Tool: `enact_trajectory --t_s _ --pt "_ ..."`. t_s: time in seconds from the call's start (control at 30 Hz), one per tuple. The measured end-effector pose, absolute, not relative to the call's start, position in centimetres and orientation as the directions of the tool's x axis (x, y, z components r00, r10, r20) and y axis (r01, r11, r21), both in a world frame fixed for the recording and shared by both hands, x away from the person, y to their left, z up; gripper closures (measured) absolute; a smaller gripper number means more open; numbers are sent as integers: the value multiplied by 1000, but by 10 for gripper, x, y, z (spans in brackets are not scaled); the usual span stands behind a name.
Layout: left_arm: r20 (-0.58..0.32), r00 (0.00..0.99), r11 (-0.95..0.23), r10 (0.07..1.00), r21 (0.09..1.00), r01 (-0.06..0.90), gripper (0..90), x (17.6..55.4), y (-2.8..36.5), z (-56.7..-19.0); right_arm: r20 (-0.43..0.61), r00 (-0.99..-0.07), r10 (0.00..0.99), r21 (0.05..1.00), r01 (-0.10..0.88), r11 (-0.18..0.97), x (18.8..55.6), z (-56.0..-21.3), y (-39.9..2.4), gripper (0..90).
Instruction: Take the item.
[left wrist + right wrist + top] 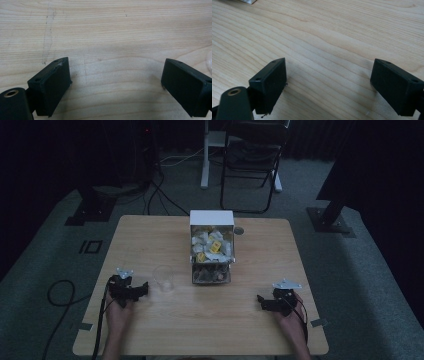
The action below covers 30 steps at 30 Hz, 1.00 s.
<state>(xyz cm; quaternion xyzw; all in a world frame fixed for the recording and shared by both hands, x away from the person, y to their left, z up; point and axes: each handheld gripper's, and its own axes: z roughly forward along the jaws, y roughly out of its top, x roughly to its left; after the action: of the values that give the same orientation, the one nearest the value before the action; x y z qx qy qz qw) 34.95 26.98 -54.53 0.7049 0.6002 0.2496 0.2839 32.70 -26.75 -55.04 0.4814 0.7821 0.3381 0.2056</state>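
I am resting my left gripper (142,289) and right gripper (261,301) on the wooden table (150,235), both with jaws wide apart and holding nothing. A clear plastic cup (164,278) is standing just beside the left one, and a white box of packets (212,246) is sitting between them, farther back.

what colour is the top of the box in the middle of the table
White; the box top shows best in the high view.

Probably a dim lab: floor cables (165,195), stand bases (331,220), folding chair (252,160).

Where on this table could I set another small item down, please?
Bare wood lies between the left gripper and right gripper, in front of the box. Beside the clear cup it is crowded.
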Motion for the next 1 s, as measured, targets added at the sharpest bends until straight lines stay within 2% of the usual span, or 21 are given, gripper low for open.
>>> enact_trajectory --t_s 0.33,0.4,0.73,0.77,1.0 --pt "11 160 -122 987 701 702 95 349 270 -545 4 -452 892 727 614 308 327 -550 -268 132" --pt "12 132 -103 991 700 706 95 350 270 -545 4 -452 892 727 614 308 327 -550 -268 132" --pt "11 119 -92 993 708 701 100 349 270 -544 4 -452 892 727 614 308 327 -550 -267 132" --pt "11 113 -87 994 707 701 174 348 270 -544 4 -452 892 727 614 308 327 -550 -268 133" --pt "12 102 -82 995 700 710 345 344 271 -540 4 -452 892 727 614 308 327 -550 -268 133"
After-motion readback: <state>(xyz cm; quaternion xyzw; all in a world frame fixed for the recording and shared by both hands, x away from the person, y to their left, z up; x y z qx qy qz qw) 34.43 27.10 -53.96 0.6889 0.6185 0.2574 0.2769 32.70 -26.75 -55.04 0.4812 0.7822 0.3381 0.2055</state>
